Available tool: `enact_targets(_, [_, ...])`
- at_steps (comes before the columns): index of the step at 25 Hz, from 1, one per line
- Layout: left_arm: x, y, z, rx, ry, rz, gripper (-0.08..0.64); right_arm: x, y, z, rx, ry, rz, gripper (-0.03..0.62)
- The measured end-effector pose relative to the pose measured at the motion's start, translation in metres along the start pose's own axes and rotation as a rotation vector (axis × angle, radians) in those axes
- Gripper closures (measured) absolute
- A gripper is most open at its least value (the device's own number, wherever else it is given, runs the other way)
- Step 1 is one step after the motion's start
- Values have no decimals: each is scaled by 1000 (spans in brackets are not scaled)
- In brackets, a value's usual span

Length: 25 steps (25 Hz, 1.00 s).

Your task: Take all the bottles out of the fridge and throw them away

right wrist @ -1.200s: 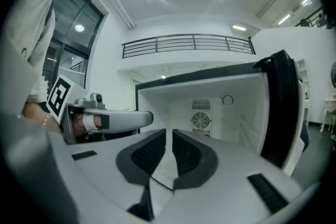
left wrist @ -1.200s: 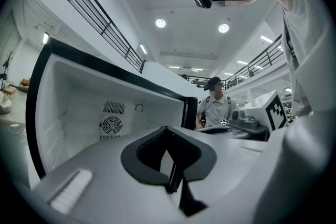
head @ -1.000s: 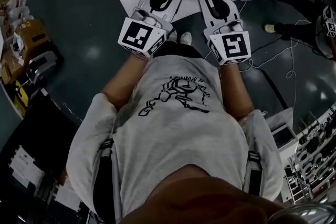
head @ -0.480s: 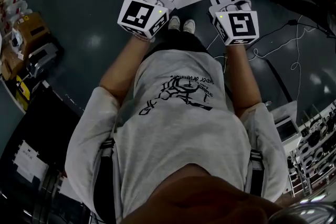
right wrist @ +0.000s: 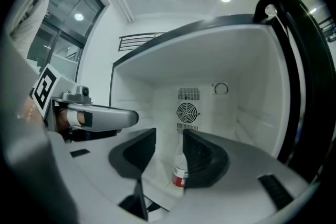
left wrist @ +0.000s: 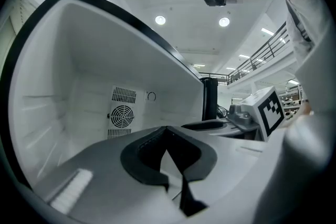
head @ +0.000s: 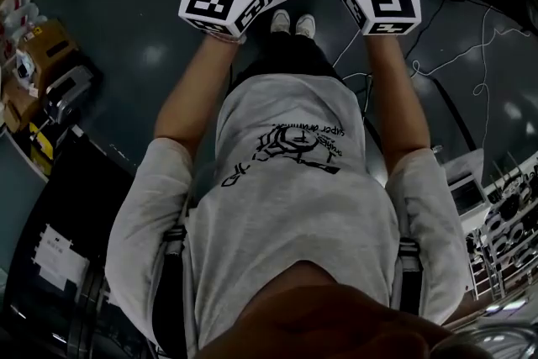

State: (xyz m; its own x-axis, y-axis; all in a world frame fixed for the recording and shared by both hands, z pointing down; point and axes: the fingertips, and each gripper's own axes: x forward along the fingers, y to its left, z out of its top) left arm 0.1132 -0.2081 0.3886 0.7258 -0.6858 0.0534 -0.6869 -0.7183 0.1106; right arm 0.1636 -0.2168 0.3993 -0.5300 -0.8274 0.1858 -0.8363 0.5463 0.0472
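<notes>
Both grippers reach into a white fridge (right wrist: 247, 65) with a round fan grille (right wrist: 188, 112) on its back wall. A clear bottle (right wrist: 180, 171) with a red label stands upright on the fridge floor. My right gripper (right wrist: 169, 139) is opening; the bottle sits low between its fingers, partly hidden by the right finger (right wrist: 205, 157), and the pads do not press it. My left gripper (left wrist: 167, 129) is shut on nothing and points at the fridge's bare left side. In the head view only the marker cubes (head: 220, 0) (head: 382, 2) show.
The fridge's black-edged door (right wrist: 296, 65) stands open at the right. On the dark floor lie white cables (head: 471, 55). Cardboard boxes (head: 42, 55) are at the left and equipment shelves (head: 504, 223) at the right. The person's feet (head: 292, 23) stand just before the fridge.
Both grippers have moved forward into the fridge, their fingers now cut off at the head view's top edge. The bottle seen there earlier has left that view.
</notes>
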Motion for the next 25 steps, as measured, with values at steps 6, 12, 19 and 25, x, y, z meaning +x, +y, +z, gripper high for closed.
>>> enact_targets(6, [18,10,-13,18,11,4,551,22,-15,-15,5,10,-16,440])
enact_targets(12, [32,21,-26,32,23,15,551,41,-28,-29,44,-7,-48,423])
enact_targets(19, [41,34,-36,37,34,36,551,64,-37,-38,49,-12,-62,380])
enact_targets(25, [49,39,-38,33,51,38,551,78,-46,-41,64,-8,-85,356])
